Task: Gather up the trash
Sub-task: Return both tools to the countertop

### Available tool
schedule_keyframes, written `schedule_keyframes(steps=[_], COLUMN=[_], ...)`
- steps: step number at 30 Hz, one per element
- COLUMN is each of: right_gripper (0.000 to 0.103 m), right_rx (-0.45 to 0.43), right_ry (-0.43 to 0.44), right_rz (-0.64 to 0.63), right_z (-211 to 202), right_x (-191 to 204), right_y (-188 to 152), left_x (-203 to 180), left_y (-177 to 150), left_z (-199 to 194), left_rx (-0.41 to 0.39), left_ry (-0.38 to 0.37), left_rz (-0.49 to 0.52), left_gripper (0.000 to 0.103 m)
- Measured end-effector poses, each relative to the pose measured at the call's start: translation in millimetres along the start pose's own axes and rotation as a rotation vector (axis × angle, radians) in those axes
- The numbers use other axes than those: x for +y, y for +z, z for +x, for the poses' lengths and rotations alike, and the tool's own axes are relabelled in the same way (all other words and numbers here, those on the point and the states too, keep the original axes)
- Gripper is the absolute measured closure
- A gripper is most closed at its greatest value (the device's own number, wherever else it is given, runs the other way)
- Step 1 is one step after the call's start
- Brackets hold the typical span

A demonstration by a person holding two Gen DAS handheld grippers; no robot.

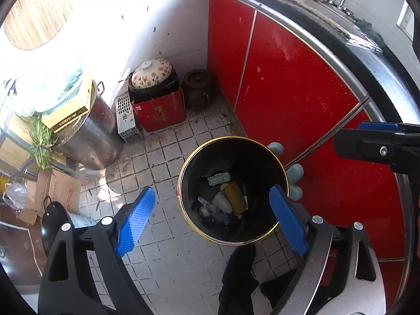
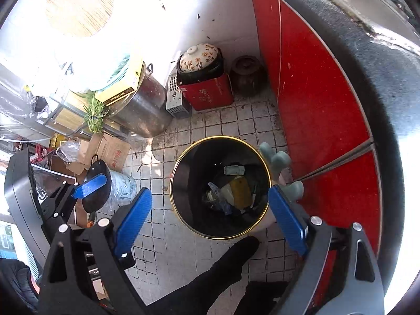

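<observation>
A black trash bin [image 1: 262, 162] with a gold rim stands on the tiled floor below both grippers; it also shows in the right wrist view [image 2: 183, 173]. Inside lie several pieces of trash: a yellow sponge [image 1: 235, 197], a white piece [image 1: 221, 202], a pale green packet [image 1: 218, 178] and clear plastic [image 1: 210, 211]. My left gripper [image 1: 212, 218] is open and empty above the bin. My right gripper [image 2: 211, 216] is open and empty above it too. The right gripper also shows at the right edge of the left wrist view [image 1: 378, 141], and the left gripper at the left of the right wrist view [image 2: 89, 183].
Red cabinet doors [image 1: 302, 99] run along the right under a steel counter. In the far corner stand a red box [image 1: 160, 110] with a floral pot, a dark jar [image 1: 198, 86] and a large steel pot [image 1: 89, 136]. Cardboard and a black wok [image 2: 97, 183] lie left. A pale green slipper [image 1: 294, 176] sits beside the bin.
</observation>
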State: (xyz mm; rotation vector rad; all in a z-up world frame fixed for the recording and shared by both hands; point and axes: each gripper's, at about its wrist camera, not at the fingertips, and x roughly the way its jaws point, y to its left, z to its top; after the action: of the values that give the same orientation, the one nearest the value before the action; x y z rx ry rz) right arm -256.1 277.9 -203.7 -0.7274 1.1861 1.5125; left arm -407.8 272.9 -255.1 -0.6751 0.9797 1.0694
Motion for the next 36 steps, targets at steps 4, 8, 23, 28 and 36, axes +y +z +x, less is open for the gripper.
schedule_keyframes(steps=[4,8,23,28,36], right_gripper=[0.016,0.013,0.013,0.013,0.013], right_rx=[-0.103,-0.223,-0.550,-0.575,-0.611], right_ry=[-0.022,-0.098,-0.595,-0.691,-0.738], right_rz=[0.046,0.143,0.743,0.897,0.992], right_z=[-69.7,-150.3,-375.3,-411.0,-432.4], right_x=[-17.0,-51.0,-210.0,-231.2,-243.4], right_y=[-8.4,-27.8,-249.0,-330.1,-397.6], left_x=[-22.5,-66.8,-363.6,-441.2,-499.5], left_y=[17.9,37.9,49.3,10.9,-40.5], left_z=[-36.8,-78.3,-177.0,-203.5,-232.4], left_rx=[-0.048,-0.113,-0.217,-0.191,-0.206], left_ry=[-0.014,-0.067,-0.506,-0.612,-0.675], left_rz=[0.073,0.168,0.776,0.927,1.112], left_gripper=[0.012,0.011,0.011,0.011,0.011])
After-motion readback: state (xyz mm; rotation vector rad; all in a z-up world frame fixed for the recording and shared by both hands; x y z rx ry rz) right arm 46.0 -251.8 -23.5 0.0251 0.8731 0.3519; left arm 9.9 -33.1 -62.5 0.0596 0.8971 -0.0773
